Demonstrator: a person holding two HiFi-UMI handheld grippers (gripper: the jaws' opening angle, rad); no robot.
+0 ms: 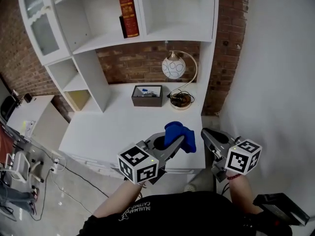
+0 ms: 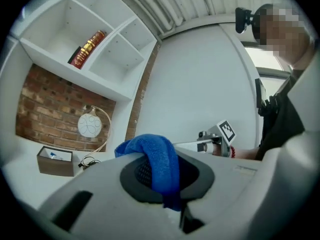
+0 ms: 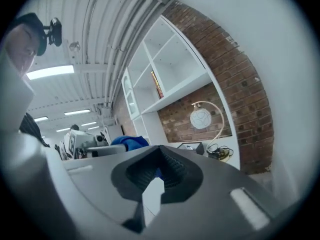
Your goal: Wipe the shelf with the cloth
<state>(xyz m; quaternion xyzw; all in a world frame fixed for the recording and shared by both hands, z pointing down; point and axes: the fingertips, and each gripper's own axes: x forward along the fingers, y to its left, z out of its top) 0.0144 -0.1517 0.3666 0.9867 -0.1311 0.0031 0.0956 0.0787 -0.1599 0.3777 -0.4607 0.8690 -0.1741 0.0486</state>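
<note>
Cloth [image 1: 179,135] clamped in left gripper [image 1: 176,144]
Blue folds bulge out near the white shelf's [image 1: 118,124] front edge; right gripper [image 1: 206,134] hangs just beside, jaws pressed together, empty.

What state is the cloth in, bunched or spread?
Bunched: the blue cloth hangs as a crumpled wad, pinched in the jaws of the left gripper.

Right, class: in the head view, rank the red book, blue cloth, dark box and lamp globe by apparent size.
1. red book, though cropped at the top
2. blue cloth and dark box, nearly alike; the cloth is nearer the camera
3. lamp globe
</note>
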